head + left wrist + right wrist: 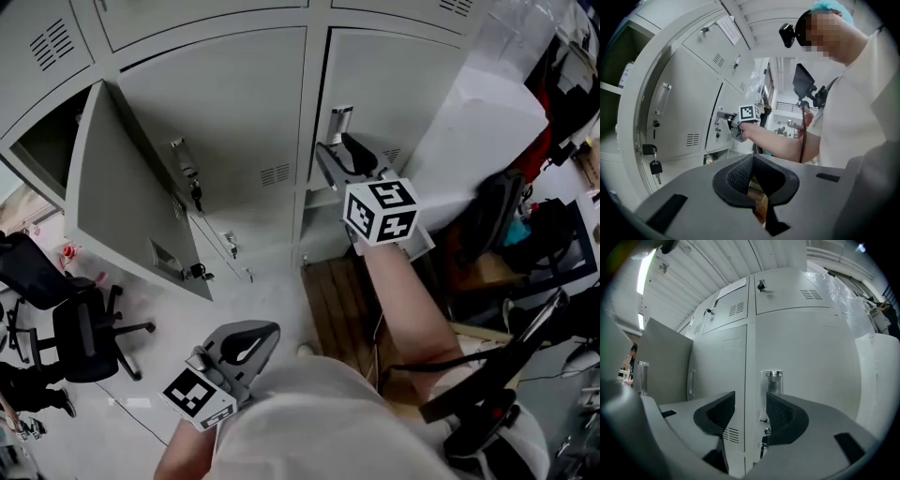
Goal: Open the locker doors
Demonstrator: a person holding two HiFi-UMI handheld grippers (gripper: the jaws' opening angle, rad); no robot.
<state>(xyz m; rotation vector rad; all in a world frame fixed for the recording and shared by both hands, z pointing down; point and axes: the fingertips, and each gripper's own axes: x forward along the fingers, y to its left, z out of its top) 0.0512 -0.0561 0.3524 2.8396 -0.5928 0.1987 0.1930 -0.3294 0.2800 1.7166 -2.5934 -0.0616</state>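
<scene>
Grey lockers [234, 112] fill the wall ahead. One door [122, 197] at the left already stands open, and the others are shut. The right gripper [751, 398] is level in front of the right door [811, 357], its jaws wide apart with nothing pressed between them. That door's handle [771, 383], an upright clear bar with a metal cap, stands just beyond the right-hand jaw's tip, slightly outside the gap. The seam between the two doors lies in the middle of the gap. To grasp well, the gripper should probably slide sideways until the bar sits squarely between both pads. It should then go forward, close firmly and pull back along the door's arc rather than straight out. The left gripper [752, 161] hangs low and back, its jaws closed on nothing, well apart from any door.
</scene>
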